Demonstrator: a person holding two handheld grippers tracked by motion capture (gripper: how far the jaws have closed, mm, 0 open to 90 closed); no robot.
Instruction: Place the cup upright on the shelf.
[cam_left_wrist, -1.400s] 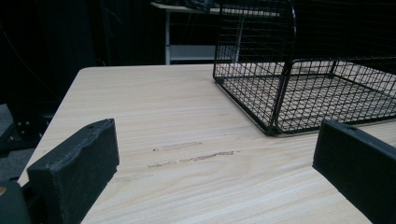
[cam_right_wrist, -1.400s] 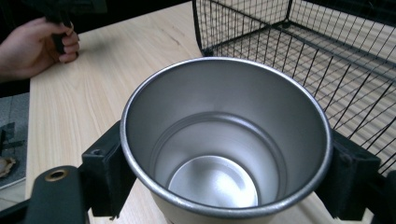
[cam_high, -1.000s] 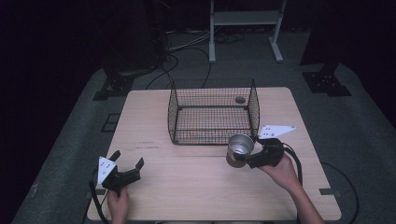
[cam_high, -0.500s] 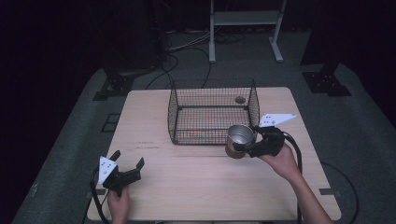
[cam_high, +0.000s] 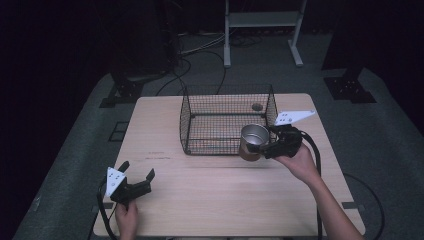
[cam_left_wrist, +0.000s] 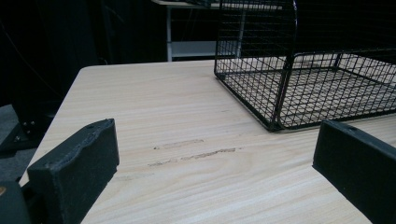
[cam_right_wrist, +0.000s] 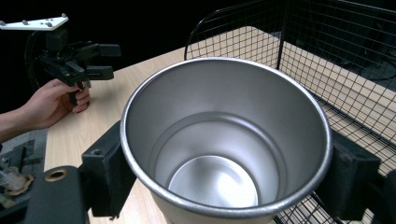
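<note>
A shiny steel cup (cam_high: 252, 141) hangs above the table at the near right corner of the black wire basket (cam_high: 227, 120), upright and empty. My right gripper (cam_high: 265, 146) is shut on the cup (cam_right_wrist: 224, 144), one jaw on each side of its wall, and the basket (cam_right_wrist: 336, 70) stands just behind it. My left gripper (cam_high: 137, 176) rests open near the table's front left edge with nothing between its jaws. Ahead of it in the left gripper view lies the basket (cam_left_wrist: 308, 79), some way off. The right gripper view shows that left gripper (cam_right_wrist: 105, 60) far off, in a hand.
The light wooden table (cam_high: 200, 200) has a round hole (cam_high: 257, 106) seen through the basket's back right. Faint scratch marks (cam_left_wrist: 196, 154) cross the wood ahead of the left gripper. Dark stands and cables lie on the floor behind the table.
My right gripper has lifted the steel cup and carried it away from me, up to the basket's near right corner. The left gripper has stayed put.
</note>
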